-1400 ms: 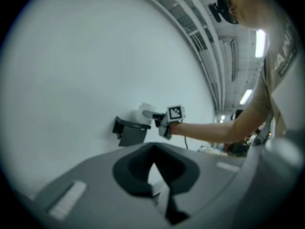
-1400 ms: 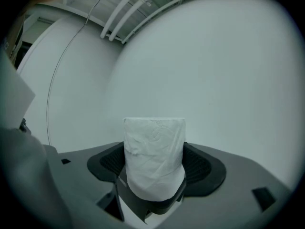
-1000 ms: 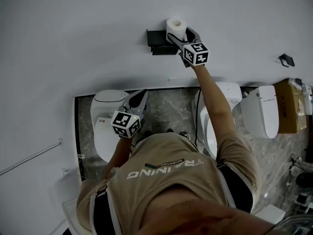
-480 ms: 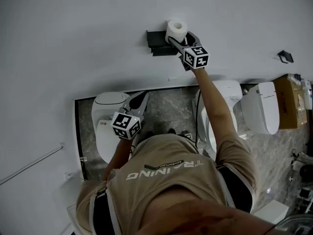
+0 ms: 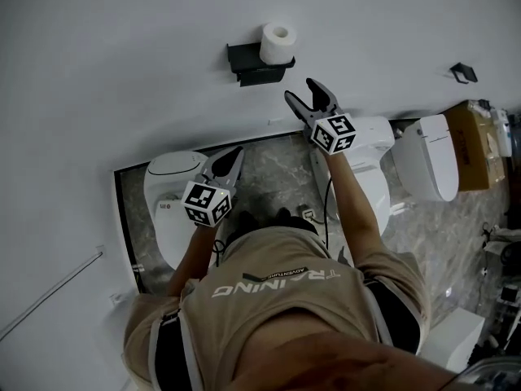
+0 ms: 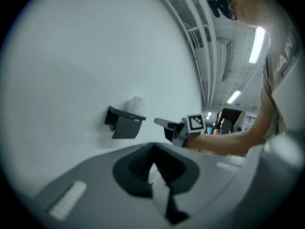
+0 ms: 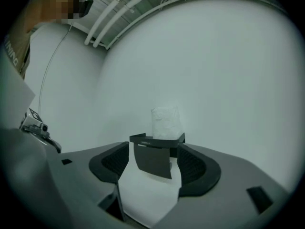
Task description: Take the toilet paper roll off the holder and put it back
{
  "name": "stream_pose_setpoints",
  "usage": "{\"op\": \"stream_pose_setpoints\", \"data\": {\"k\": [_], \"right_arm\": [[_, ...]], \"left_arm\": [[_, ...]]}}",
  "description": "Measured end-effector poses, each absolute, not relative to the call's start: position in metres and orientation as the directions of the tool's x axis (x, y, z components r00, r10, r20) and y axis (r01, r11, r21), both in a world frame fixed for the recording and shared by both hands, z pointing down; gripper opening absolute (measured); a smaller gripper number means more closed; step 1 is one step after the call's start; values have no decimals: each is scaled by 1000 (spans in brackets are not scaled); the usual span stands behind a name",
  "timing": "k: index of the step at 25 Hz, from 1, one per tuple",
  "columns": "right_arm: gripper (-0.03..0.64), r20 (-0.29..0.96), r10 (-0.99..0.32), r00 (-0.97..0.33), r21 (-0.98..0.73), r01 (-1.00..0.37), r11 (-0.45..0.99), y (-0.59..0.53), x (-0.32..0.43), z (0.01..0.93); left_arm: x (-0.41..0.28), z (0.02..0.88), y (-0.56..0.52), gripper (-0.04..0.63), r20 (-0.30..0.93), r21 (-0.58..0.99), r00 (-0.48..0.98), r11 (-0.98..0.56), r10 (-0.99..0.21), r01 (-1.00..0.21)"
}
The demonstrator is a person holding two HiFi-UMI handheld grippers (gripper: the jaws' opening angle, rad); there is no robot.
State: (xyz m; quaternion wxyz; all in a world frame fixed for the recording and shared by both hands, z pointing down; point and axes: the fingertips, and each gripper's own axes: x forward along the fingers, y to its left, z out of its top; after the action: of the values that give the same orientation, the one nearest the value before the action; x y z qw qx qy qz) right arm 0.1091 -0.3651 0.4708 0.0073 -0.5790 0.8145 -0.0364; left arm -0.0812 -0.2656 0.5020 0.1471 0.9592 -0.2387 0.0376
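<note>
Roll position: the toilet paper roll (image 5: 278,42) stands upright on the top edge of the holder (image 5: 254,63), toward its right end; the holder is fixed to the white wall
Right gripper: the right gripper (image 5: 302,94) hangs below and to the right of the holder, near it but apart; fingers wide with nothing between them; its own view frames roll and holder in the gap
Left gripper: the left gripper (image 5: 234,155) sits low over the floor (image 5: 273,177), well apart from the holder; fingers drawn together on nothing
Task reading: the roll is on the holder and neither gripper touches it; I cannot tell whether a lift is about to start or the return is done
Risk, squeeze: the paper is soft, so a hard pinch would likely dent the roll or catch only the loose outer sheet, which could then unwind
Risk, tipping: the roll appears to sit unpinned on top, so a nudge from one finger on approach could topple it off the holder's edge to the floor
Risk, collision: wide fingers coming in low could strike the holder's front plate instead of clearing it
Risk, one-handed: the left gripper is too far off to steady anything
Count, rolls: one
Count, holders: one
Count, grippers: two
Count, toilets: three, namely left toilet (image 5: 167,190), middle toilet (image 5: 381,149), right toilet (image 5: 431,165)
Count, wall hook (image 5: 462,72): one
Count, cardboard box (image 5: 475,149): one
</note>
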Motion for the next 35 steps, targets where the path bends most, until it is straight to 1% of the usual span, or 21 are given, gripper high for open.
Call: {"op": "stream_pose_setpoints", "data": {"k": [2, 3, 4, 5, 6, 10, 14, 16, 21, 23, 26, 31, 35], "right_arm": [[322, 32, -932, -361, -69, -931, 358, -341, 105, 473], [305, 40, -929, -367, -55, -929, 365, -327, 104, 476], [189, 47, -931, -362, -35, -932, 360, -313, 106, 479], [50, 52, -935, -352, -19, -936, 351, -297, 109, 483], [26, 51, -936, -349, -19, -937, 348, -281, 112, 487], [15, 45, -922, -385, -67, -922, 381, -223, 113, 498], [14, 60, -892, -449, -32, -894, 448, -168, 117, 507], [14, 74, -876, -477, -23, -879, 476, -138, 124, 515], [15, 76, -866, -494, -129, -866, 483, -82, 155, 532], [15, 74, -868, -491, -154, -865, 477, -67, 156, 537], [15, 71, -864, -499, -144, -862, 486, -53, 149, 539], [14, 52, -865, -499, -130, -863, 489, -35, 128, 530], [14, 32, -871, -489, -109, -868, 484, -17, 95, 517]], "left_arm": [[-72, 496, -260, 0, 131, 258, 887, -848, -444, -463], [-68, 493, -254, 0, 123, 256, 889, -851, -442, -459], [-63, 490, -246, -1, 117, 253, 890, -853, -440, -456], [-59, 489, -238, 0, 114, 251, 890, -854, -441, -455], [-55, 488, -229, -1, 116, 249, 889, -854, -443, -458], [-42, 491, -195, 0, 148, 237, 871, -838, -469, -492], [-29, 492, -159, -1, 165, 238, 834, -800, -526, -551], [-27, 499, -136, 0, 197, 241, 808, -771, -556, -589], [-19, 508, -82, 0, 267, 236, 768, -734, -582, -637], [-19, 508, -63, 0, 281, 224, 765, -735, -580, -640], [-18, 510, -46, -1, 292, 214, 770, -745, -568, -631], [-14, 498, -22, 0, 240, 215, 823, -799, -515, -562], [-39, 493, -4, 0, 211, 205, 848, -826, -487, -525]]}}
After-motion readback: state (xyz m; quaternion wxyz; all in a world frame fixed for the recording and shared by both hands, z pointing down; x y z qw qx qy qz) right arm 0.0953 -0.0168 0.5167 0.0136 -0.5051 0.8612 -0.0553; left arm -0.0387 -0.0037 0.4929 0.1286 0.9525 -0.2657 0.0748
